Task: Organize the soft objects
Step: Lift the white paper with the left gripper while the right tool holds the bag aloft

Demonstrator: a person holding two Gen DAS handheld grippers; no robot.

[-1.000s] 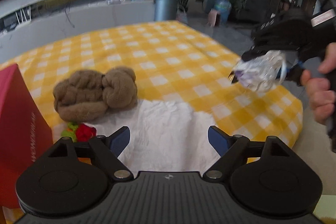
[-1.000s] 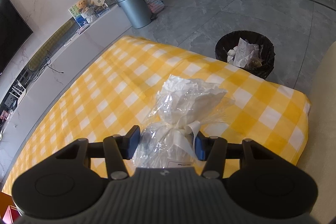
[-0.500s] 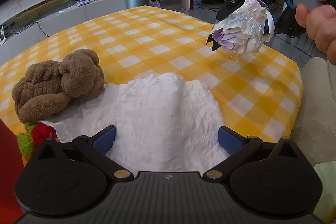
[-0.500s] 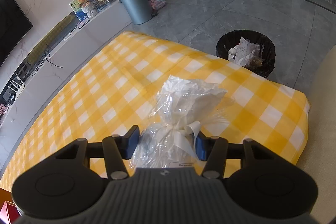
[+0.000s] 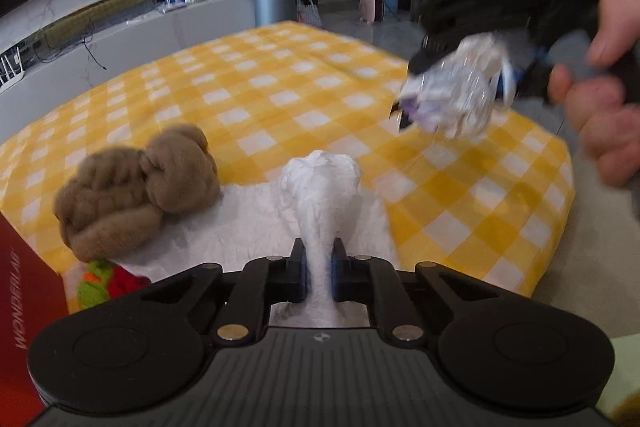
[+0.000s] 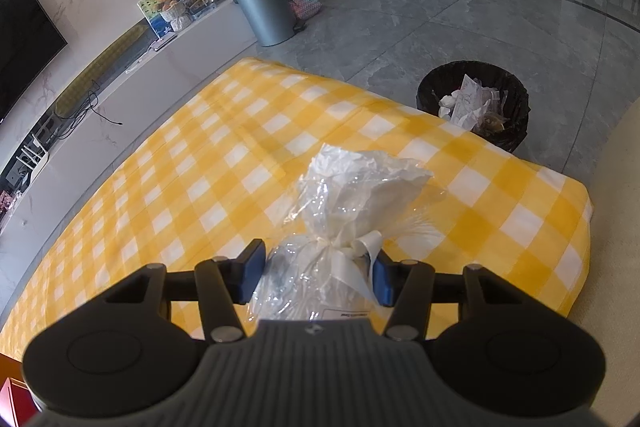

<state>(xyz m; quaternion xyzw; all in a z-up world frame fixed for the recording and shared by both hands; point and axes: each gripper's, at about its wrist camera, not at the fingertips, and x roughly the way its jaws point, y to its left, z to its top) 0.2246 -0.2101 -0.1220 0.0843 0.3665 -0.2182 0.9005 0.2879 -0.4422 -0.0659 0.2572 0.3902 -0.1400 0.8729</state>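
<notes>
- While both grippers hover over it, the yellow-and-white checked tablecloth [image 5: 280,87] covers the whole table.
- A white crinkled soft sheet [image 5: 256,227] lies on the cloth's near edge; the left gripper [image 5: 319,267] has just closed its jaws, pinching a bunched ridge of it.
- A brown knotted plush cushion [image 5: 136,191] rests on the sheet's left part.
- The right gripper [image 6: 320,277] holds a clear cellophane-wrapped bundle tied with white ribbon [image 6: 352,203] above the cloth, jaws partly spread, pads pressing its sides.
- A small red-and-green knitted toy [image 5: 108,281] sits just below the cushion, beside a red box [image 5: 24,291].
</notes>
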